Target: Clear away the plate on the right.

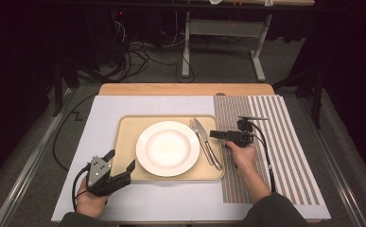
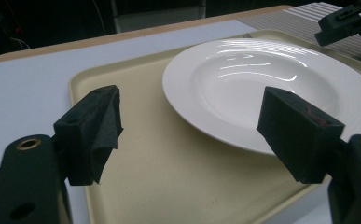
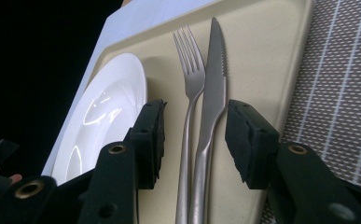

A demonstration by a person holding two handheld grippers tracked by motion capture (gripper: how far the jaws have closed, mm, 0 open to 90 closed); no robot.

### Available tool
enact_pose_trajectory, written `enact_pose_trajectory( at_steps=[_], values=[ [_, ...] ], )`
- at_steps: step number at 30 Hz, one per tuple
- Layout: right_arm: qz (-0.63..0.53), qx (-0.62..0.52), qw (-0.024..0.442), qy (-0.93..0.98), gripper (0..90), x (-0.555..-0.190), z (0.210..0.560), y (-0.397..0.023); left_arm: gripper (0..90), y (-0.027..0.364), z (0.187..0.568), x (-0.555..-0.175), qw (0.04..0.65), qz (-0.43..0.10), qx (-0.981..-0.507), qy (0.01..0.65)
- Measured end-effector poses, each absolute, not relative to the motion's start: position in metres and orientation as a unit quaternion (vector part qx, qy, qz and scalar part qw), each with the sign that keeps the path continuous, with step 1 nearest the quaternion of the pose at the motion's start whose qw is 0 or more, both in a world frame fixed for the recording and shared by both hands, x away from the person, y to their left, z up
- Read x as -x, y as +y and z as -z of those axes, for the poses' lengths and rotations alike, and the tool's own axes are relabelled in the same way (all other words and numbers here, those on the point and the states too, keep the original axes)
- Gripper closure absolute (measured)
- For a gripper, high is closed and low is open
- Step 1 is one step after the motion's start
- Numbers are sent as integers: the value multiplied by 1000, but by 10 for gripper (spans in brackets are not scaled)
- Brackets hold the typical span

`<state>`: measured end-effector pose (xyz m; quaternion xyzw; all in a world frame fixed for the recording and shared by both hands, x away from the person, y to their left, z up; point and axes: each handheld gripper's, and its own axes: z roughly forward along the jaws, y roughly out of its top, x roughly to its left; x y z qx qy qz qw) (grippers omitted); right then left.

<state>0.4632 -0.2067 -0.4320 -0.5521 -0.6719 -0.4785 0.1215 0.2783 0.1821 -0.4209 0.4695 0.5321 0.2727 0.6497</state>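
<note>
- The table, covered by a white sheet, fills the middle of the high view; a striped mat lies at its right.
- The tray sits centre frame, holding the plate, likely kept together as one place setting.
- The knife and fork lie side by side on the tray right of the plate, handles toward the person.
- The right gripper points in from right of centre, jaws part open, straddling both handles; whether the pads touch them is hard to tell.
- The left gripper rests at lower left, jaws wide and empty, aimed across the tray's corner.
</note>
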Motion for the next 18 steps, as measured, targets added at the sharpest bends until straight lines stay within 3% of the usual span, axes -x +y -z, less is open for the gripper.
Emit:
enact_pose_trajectory(
  at_steps=[18],
  values=[
    [495,559,111,-655,575,-455,434,-235,227,181,421,-278,650,-272,-469,532]
  ],
)
